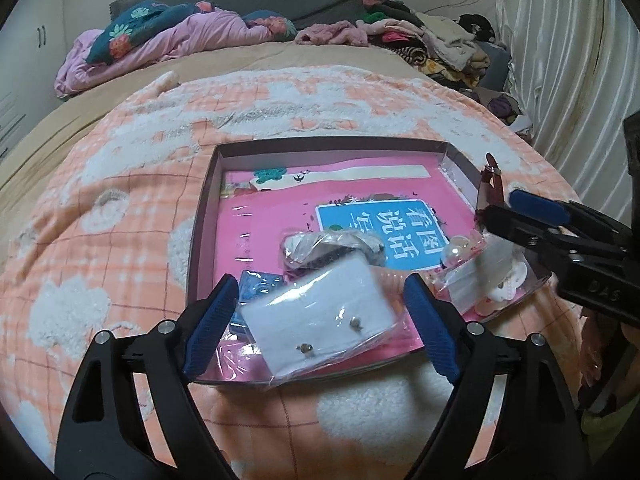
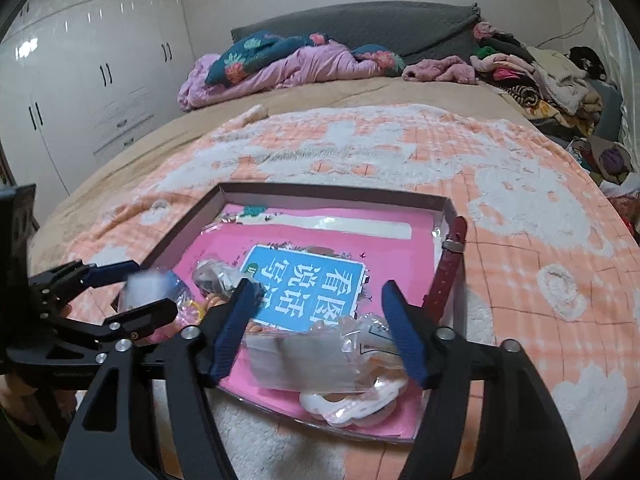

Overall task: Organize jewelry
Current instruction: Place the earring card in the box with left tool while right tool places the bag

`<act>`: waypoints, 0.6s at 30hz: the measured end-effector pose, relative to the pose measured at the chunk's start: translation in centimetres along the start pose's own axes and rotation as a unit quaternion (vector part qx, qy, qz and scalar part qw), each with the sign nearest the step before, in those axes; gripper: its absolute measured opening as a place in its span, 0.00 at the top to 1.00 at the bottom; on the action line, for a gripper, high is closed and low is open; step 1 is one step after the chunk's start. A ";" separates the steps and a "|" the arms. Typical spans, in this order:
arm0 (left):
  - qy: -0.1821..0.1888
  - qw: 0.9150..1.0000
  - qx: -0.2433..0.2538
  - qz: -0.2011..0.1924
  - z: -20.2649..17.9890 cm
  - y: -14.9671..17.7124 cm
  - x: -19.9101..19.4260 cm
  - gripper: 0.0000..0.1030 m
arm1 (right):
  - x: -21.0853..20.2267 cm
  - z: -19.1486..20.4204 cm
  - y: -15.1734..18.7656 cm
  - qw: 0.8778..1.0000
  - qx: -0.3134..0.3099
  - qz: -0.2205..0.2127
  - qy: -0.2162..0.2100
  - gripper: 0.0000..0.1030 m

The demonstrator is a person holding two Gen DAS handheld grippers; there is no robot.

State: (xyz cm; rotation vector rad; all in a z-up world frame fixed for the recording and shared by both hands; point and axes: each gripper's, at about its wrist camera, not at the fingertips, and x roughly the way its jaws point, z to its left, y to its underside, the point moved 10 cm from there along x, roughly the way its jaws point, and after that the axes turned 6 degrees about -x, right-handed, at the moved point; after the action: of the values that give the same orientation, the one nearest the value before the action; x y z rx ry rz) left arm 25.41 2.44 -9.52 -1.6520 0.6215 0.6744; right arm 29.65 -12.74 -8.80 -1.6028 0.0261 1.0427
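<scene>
A shallow box with a pink booklet in it lies on the bed. My left gripper is open around a clear bag with a white earring card at the box's near edge, not pinching it. A blue item and another bagged piece lie behind. My right gripper is open over a clear packet and a white flower-shaped piece. A red watch strap leans on the box's right wall. The right gripper also shows in the left wrist view.
The box rests on an orange and white fleece blanket. Bedding and a clothes pile lie at the head of the bed. A white wardrobe stands at the left, curtains at the right.
</scene>
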 end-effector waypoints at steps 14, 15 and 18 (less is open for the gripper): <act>-0.003 1.000 -0.005 -0.021 -0.5 -0.7 -3.6 0.09 | -8.5 -0.6 -0.5 0.997 0.024 -0.066 0.018 0.04; -0.004 1.000 -0.006 -0.023 -0.5 -0.7 -4.0 0.09 | -9.1 -0.4 -0.4 0.997 0.022 -0.068 0.020 0.04; -0.002 0.999 -0.007 -0.035 -0.8 -0.7 -5.7 0.09 | -10.9 0.3 -0.1 0.997 0.013 -0.077 0.021 0.04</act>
State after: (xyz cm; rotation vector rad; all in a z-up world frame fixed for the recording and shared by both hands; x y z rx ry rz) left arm 22.06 1.98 -4.78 -1.6780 0.5542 0.6328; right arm 23.00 -17.89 -1.92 -1.5768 -0.0536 0.8862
